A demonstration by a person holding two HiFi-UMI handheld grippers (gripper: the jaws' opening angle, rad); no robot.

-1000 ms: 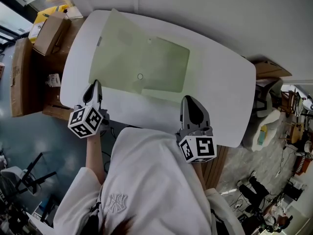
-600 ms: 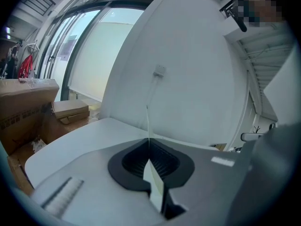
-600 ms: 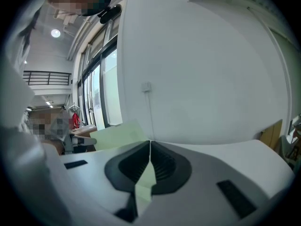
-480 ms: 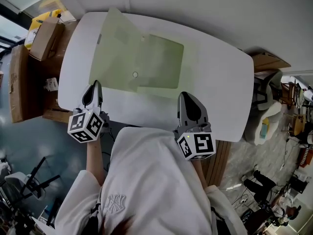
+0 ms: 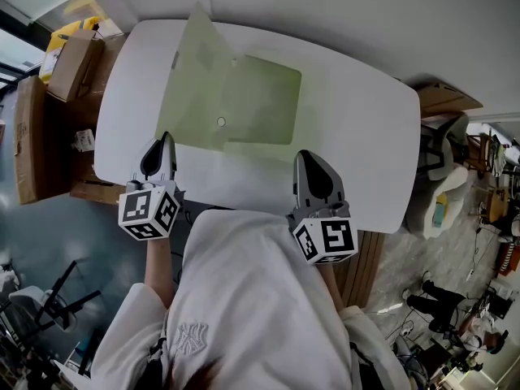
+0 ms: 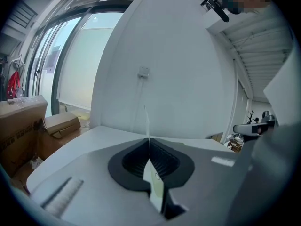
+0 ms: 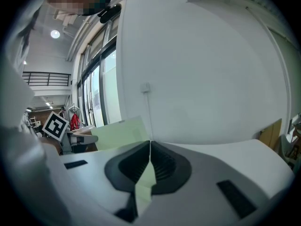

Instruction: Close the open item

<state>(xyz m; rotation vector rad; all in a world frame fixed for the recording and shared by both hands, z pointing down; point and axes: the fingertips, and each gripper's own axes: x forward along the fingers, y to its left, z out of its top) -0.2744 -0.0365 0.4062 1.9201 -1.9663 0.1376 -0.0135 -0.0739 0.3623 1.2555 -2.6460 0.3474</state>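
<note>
A pale green translucent folder [image 5: 264, 100] lies on the white table [image 5: 366, 136], with a small snap button [image 5: 220, 122] on it. Its left flap [image 5: 191, 71] is raised off the table and leans up. My left gripper [image 5: 162, 143] is shut on that flap's near edge. In the left gripper view the sheet [image 6: 147, 126] rises edge-on from between the closed jaws [image 6: 149, 149]. My right gripper [image 5: 312, 162] is shut on the folder's near right edge, and green sheet [image 7: 146, 180] shows between its closed jaws [image 7: 149, 147].
Cardboard boxes [image 5: 69, 63] and a yellow item [image 5: 58, 43] stand left of the table. A chair [image 5: 443, 181] and floor clutter are on the right. A white wall [image 5: 341, 6] runs behind the table. The person's white shirt [image 5: 244, 299] fills the foreground.
The left gripper has moved up and a little right with the flap. The flap stands steeper and narrower than before. The right gripper has stayed put.
</note>
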